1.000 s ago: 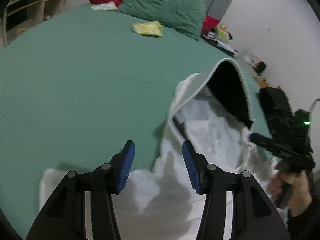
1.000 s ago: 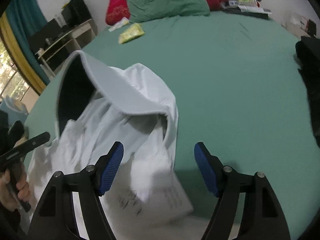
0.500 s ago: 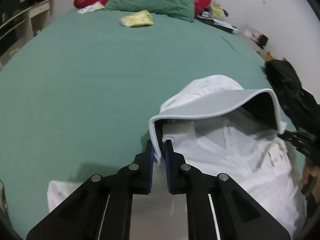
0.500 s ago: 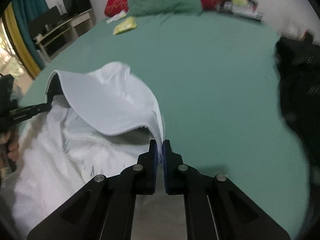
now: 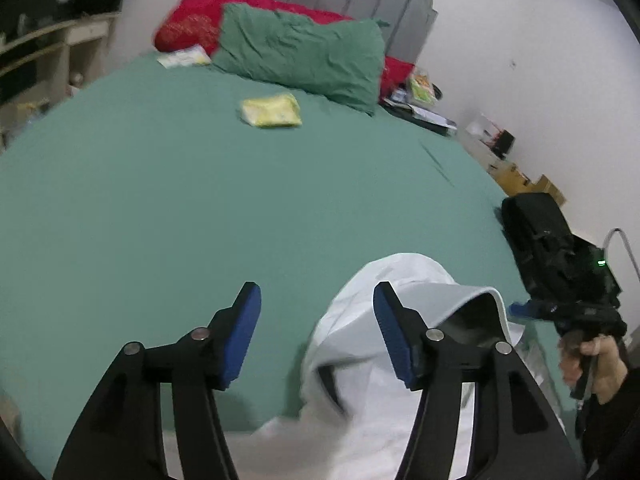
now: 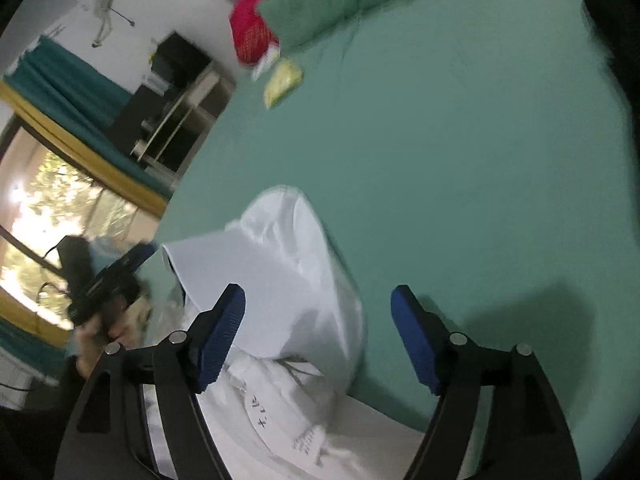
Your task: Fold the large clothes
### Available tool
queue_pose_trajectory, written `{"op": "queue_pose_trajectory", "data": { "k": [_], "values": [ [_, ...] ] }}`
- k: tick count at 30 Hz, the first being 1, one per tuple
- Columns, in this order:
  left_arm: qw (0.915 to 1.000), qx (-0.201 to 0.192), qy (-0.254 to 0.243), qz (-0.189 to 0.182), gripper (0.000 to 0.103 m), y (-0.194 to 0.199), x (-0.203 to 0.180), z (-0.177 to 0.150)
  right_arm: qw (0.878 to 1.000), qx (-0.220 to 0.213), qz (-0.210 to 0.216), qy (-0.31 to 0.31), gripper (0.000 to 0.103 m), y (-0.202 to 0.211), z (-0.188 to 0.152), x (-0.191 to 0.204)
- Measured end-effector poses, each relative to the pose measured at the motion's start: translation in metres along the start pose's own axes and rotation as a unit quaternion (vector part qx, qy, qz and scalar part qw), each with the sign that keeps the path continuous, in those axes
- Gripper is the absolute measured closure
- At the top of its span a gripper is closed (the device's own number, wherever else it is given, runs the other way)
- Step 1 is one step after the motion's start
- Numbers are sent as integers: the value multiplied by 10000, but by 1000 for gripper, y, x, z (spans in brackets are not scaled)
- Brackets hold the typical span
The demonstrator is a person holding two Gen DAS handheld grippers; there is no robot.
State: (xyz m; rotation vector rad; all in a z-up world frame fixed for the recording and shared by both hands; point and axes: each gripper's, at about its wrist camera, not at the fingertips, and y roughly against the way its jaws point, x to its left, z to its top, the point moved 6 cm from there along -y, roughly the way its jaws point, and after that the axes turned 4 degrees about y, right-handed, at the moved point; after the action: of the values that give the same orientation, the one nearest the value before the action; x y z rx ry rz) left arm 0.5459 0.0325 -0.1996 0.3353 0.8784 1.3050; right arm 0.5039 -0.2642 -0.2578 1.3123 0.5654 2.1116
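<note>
With both the left tongs (image 5: 316,334) and right tongs (image 6: 318,338) gaping wide and empty over the white garment (image 6: 296,288) bunched on the bed (image 5: 200,208), the fold looks between grasps; next, re-pinch an edge.

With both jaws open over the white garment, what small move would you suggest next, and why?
Probably lower the right gripper toward the hood and pinch its edge. The hood stands puffed up on the white garment instead of lying flat, both sets of jaws are open and holding nothing, and the left gripper sits more over the green sheet beside it. Flattening the hood seems needed before any fold.
</note>
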Motion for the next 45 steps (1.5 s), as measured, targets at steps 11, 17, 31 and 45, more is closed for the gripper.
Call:
{"op": "queue_pose_trajectory", "data": {
  "k": [11, 17, 31, 45],
  "values": [
    [9772, 1475, -1528, -68, 40, -57, -26, -63, 9853, 1202, 255, 1183, 83, -63, -31, 51],
    [9771, 911, -1901, 298, 85, -50, -42, -34, 9002, 4, -2330, 3680, 89, -49, -5, 106],
    [9586, 282, -2663, 969, 82, 6, -58, -79, 6682, -667, -3955, 6266, 83, -54, -112, 122],
    [9706, 971, -2095, 678, 63, 106, -36, -180, 8309, 388, -3126, 4586, 59, 11, -202, 116]
  ]
}}
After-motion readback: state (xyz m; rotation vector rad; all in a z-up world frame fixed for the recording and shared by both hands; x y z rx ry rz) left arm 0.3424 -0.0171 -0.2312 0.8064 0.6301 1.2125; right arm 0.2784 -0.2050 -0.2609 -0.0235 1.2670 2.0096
